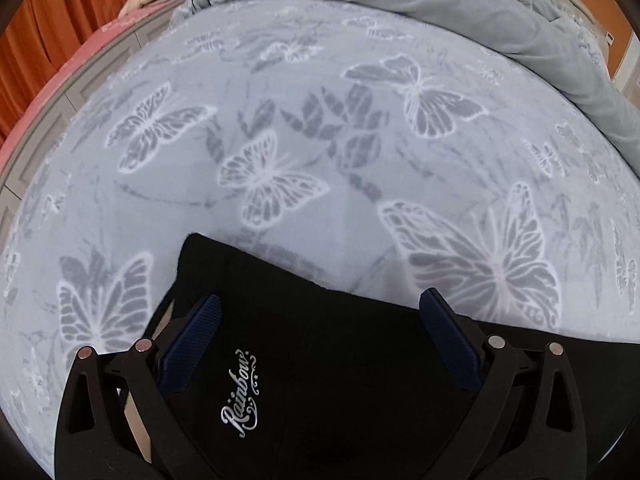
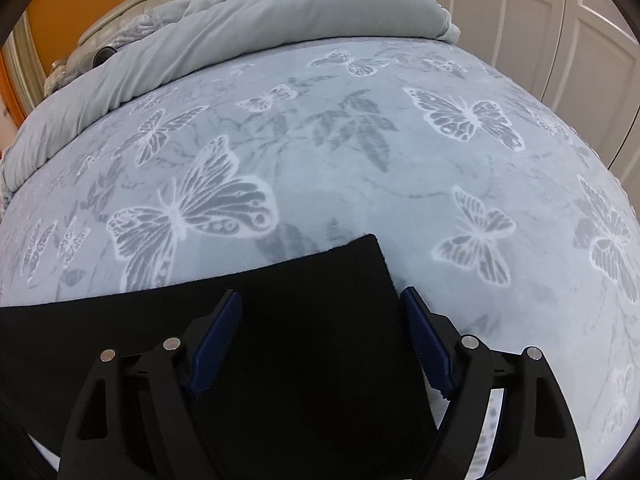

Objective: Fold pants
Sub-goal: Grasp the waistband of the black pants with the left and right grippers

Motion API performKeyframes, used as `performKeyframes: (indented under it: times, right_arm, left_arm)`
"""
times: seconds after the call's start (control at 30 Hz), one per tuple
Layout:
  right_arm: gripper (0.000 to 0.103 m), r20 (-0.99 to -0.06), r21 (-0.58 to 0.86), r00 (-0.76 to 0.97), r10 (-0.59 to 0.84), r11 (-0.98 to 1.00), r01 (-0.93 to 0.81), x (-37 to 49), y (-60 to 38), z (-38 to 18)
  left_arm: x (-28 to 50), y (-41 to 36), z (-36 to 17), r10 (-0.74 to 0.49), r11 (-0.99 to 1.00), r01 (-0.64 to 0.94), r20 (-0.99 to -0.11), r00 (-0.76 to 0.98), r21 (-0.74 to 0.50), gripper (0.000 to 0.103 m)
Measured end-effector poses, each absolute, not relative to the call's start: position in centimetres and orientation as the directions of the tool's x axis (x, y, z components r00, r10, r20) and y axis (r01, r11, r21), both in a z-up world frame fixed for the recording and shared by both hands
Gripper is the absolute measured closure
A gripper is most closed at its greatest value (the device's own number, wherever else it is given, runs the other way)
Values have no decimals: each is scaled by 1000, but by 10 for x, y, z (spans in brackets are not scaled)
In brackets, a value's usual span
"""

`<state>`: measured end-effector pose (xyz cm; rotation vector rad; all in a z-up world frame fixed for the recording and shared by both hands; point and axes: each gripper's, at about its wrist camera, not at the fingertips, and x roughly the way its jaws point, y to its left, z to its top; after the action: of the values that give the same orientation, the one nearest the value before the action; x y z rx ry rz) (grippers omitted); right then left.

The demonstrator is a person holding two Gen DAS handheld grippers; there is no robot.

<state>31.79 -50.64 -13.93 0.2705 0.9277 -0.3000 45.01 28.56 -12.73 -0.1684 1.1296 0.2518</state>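
Left wrist: left gripper (image 1: 320,312) spread wide above black pants (image 1: 304,360), "Rainbow" logo (image 1: 239,394) between its fingers, on the butterfly-print bed (image 1: 280,128) | Right wrist: right gripper (image 2: 320,312) wide, straddling the pants (image 2: 312,344) corner, pads not pressing; grey duvet (image 2: 240,36) along the far edge.

Only readable thing is "Rainbow" (image 1: 240,394) in silvery curly script on the black pants (image 1: 320,360), sitting between the left gripper (image 1: 320,316) fingers, closer to its left one.
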Motion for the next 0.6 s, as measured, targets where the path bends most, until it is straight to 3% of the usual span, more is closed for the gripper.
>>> performKeyframes:
  times: [0.13, 0.2, 0.23, 0.27, 0.37, 0.6]
  right_arm:
    - [34, -809, 90, 570, -145, 927, 363, 317, -504, -140]
    - [63, -806, 78, 573, -147, 934, 349, 316, -500, -139]
    - [72, -807, 81, 573, -140, 936, 342, 316, -498, -138]
    - [86, -808, 93, 576, -122, 940, 330, 316, -496, -137]
    - [90, -805, 66, 578, -137, 946, 316, 318, -486, -131]
    - [92, -746, 84, 649, -148, 946, 313, 290, -475, -92]
  left_arm:
    - [450, 290, -128, 99, 956, -291, -901, 423, -31, 7]
    - [449, 290, -126, 134, 952, -307, -893, 429, -5, 33]
    - [449, 291, -126, 148, 950, -313, -894, 423, 10, 61]
    - [448, 295, -124, 140, 948, -317, -896, 422, -1, 69]
    - [441, 303, -112, 57, 941, -321, -891, 451, -102, 87]
    - [414, 300, -72, 28, 947, -287, -857, 515, -142, 93]
